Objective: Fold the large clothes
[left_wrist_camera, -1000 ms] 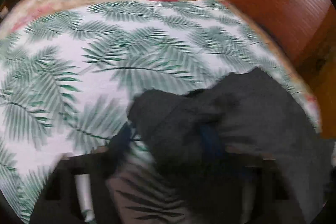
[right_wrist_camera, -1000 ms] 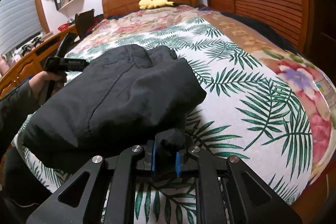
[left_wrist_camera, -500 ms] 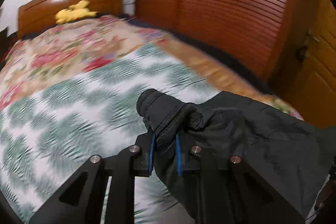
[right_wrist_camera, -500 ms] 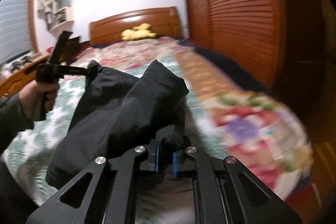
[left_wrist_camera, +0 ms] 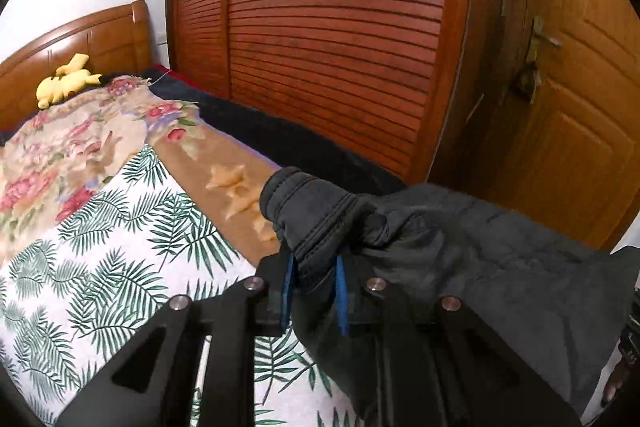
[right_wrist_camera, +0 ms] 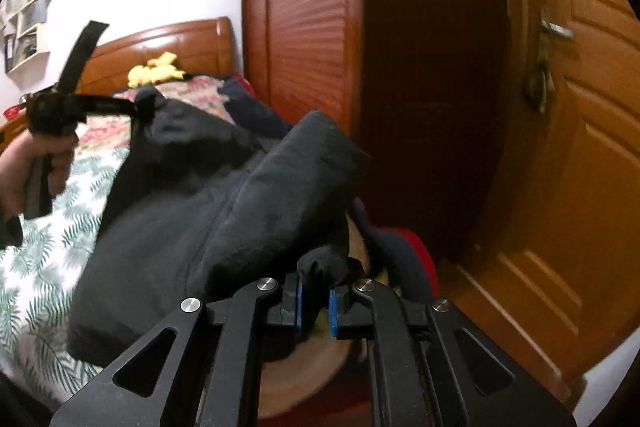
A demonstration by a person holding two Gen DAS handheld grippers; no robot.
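Left claw [left_wrist_camera: 312, 291]: closed on a stitched hem of the dark garment [left_wrist_camera: 460, 259], which bunches up between the blue pads [left_wrist_camera: 285, 291] and pokes out above them.
Right claw [right_wrist_camera: 314, 307]: closed on another bunched edge of the same garment [right_wrist_camera: 224, 211]; the fabric sits between the two blue pads [right_wrist_camera: 298, 303].
Dark garment: held up between both claws, spanning from one to the other above the bed [left_wrist_camera: 92, 235]; in the right wrist view its lower part hangs down over the palm-leaf sheet [right_wrist_camera: 36, 267], and whether it touches the sheet cannot be told.
Left hand [right_wrist_camera: 36, 167]: wrapped around the handle of the left claw, seen from the right wrist view.
Bed: covered by a palm-leaf sheet [left_wrist_camera: 120, 267] near the claws and a floral blanket [left_wrist_camera: 68, 143] farther up toward the wooden headboard [left_wrist_camera: 80, 43].
Yellow plush toy [left_wrist_camera: 66, 81]: lying at the head of the bed, against the headboard.
Louvred wardrobe [left_wrist_camera: 332, 39]: stands along the far side of the bed.
Wooden door [left_wrist_camera: 580, 107]: beside the wardrobe, with a metal handle [left_wrist_camera: 544, 35].
Wall shelf [right_wrist_camera: 28, 23]: holds small items, too blurred to identify.
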